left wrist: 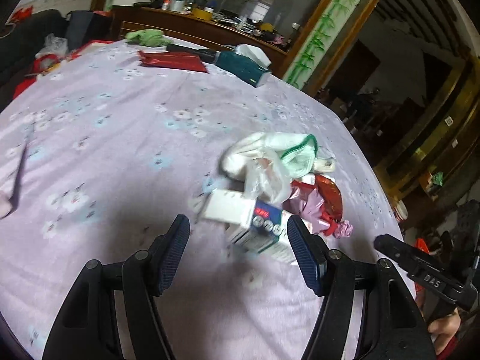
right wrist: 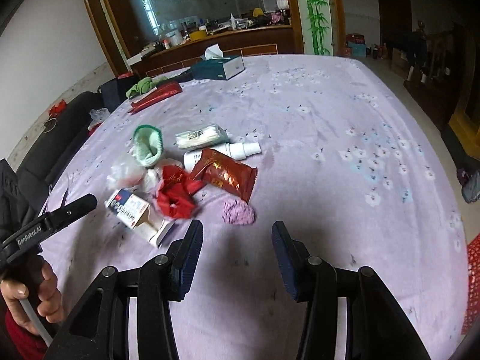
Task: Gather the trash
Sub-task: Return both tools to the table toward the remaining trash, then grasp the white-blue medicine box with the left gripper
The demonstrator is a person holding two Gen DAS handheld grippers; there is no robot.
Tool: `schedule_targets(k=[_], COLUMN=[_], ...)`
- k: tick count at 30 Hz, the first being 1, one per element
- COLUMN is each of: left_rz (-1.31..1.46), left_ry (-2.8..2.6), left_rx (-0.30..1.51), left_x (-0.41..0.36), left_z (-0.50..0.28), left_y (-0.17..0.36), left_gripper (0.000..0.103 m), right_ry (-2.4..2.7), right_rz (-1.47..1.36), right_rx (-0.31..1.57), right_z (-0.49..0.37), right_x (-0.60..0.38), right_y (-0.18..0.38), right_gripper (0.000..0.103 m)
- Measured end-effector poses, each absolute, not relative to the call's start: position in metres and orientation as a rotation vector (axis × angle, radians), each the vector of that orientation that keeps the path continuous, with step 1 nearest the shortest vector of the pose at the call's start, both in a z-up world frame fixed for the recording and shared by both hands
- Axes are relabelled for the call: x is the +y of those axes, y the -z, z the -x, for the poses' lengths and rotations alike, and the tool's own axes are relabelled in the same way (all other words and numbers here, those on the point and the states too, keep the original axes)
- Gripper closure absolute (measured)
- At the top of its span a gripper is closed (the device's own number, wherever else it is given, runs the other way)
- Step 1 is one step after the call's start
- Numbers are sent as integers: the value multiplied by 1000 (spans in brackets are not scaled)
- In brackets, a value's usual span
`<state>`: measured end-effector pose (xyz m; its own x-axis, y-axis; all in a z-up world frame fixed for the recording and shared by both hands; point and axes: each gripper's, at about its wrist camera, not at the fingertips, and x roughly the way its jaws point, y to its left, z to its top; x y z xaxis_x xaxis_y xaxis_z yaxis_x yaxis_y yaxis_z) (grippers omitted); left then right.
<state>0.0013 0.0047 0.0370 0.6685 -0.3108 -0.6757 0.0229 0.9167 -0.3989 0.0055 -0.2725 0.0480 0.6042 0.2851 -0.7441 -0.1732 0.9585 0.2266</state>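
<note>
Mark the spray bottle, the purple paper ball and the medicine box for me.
spray bottle (right wrist: 240,150), right wrist view, its white neck.
purple paper ball (right wrist: 239,211), right wrist view, its middle.
medicine box (left wrist: 264,222), left wrist view, its printed face.

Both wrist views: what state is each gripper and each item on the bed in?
Left gripper: open, empty.
Right gripper: open, empty.
Medicine box: lying down, flap open.
Spray bottle: on its side, capped.
Red snack pack: lying flat.
Tissue box: open, tissue sticking out.
</note>
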Motion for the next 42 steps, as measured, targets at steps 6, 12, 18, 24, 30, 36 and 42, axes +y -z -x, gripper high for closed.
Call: schedule_targets(k=[6,12,18,24,30,36,42], left_rz=[440,422,407,395,417,455,520], left_ry=[227,251,290,331,316,256,113], left_rx=[866,851,846,852,836,891,954], left_x=[-4,-12,-17,-20,-24,-44,-59], left_z=[-29,-30,-16,-3,9,4,-18], left_y=[-21,-19,-23,-26,-36,-35,-34], left_gripper=[46,82,103,103,49,36,28], right_ry=[-260,-279,-283,-310,-340,-310,-306], right_rz=[-133,-117,-106,-110,-155,-205,-222], right_rx=[904,941,952,925,913,896,875], right_z=[-26,-35,-32,-19,-6,-3,5], right_x=[-268,-262,-261,-263,-272,-289,-301], right_y=[-39,-26,-18,-24,-33,-36,-40], right_gripper=[52,52,82,87,86,82,79])
